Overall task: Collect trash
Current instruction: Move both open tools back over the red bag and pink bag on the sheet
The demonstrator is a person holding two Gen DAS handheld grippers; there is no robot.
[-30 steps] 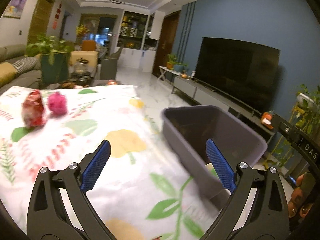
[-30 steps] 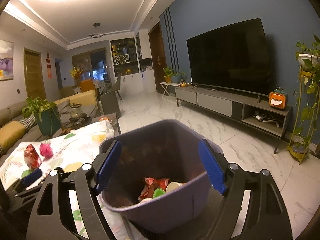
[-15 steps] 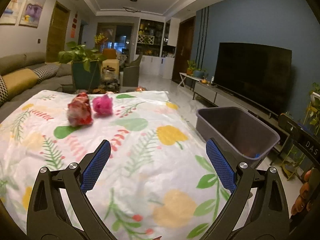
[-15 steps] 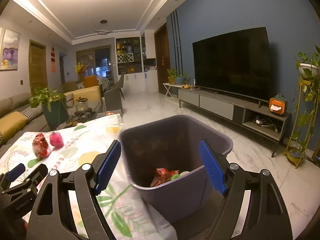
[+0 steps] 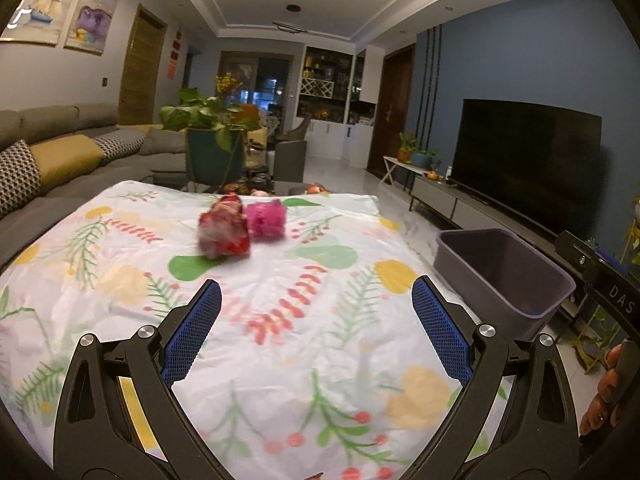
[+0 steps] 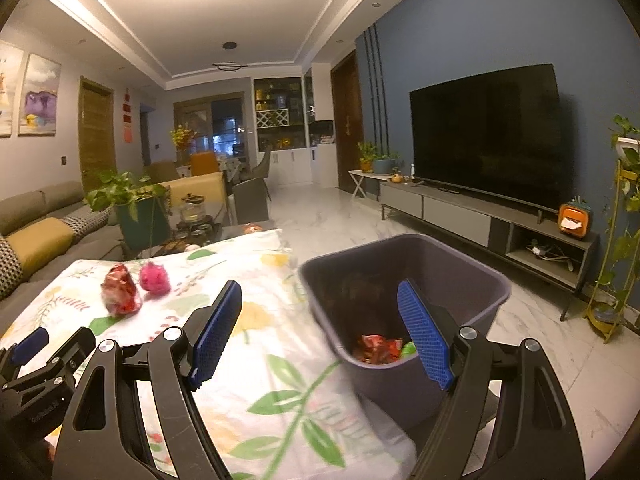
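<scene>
You held both the left gripper (image 5: 316, 332) and the right gripper (image 6: 320, 336) wide open and empty; red wrapper (image 5: 224, 232) lay ahead of the left, bin (image 6: 404, 280) beside the right to receive it.

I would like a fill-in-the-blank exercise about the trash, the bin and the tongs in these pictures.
1. Two pieces of trash lie on the floral tablecloth: a crumpled red wrapper and a crumpled ____ one.
2. The grey plastic bin stands beside the table and holds ____.
3. Both the left tongs and the right tongs are ____.

Missing words: pink; trash; open
</scene>
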